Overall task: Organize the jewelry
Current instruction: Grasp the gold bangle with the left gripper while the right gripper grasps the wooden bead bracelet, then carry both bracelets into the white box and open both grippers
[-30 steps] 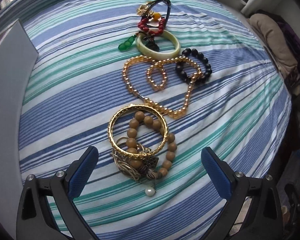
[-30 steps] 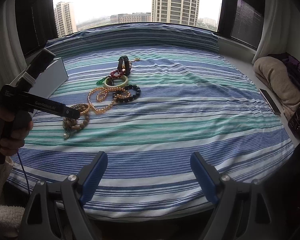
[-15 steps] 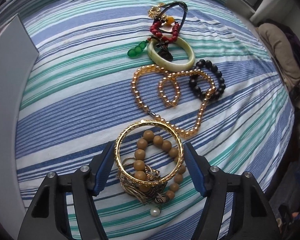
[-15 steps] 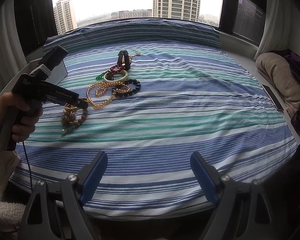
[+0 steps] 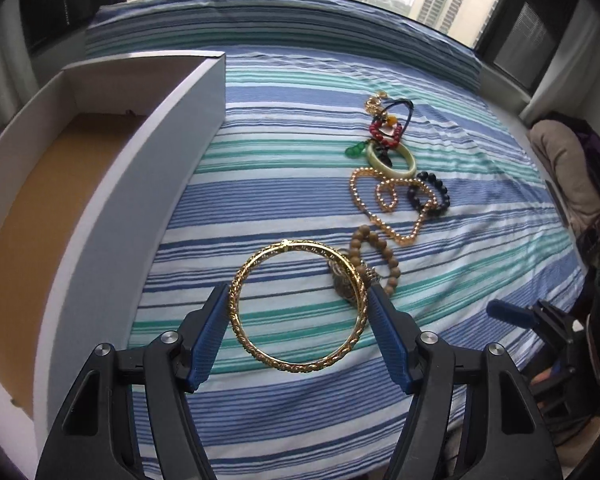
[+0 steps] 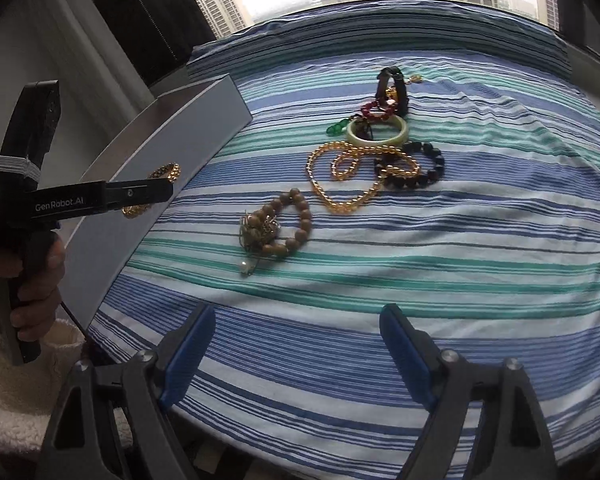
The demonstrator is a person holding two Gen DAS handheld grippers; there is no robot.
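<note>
Striped bedsheet [image 5: 308,152] by a city-view window carried the jewelry pile. Left claw [image 5: 298,320] was clamped across the gold bangle [image 5: 260,350], lifted clear of the bed, just beside the white box [image 5: 112,220] with the tan floor. Right claw [image 6: 296,350] hung spread apart, nothing in it, low over the near sheet. Risks, as a judgement: the grip was only on two rim points of a hard round ring, so it could pivot or squirt out on the swing to the box; it could clip the box wall. Wooden bead bracelet [image 6: 296,220] and tangled charm [image 6: 258,232] lay close below, the amber bead strand [image 6: 340,176] beyond.
</note>
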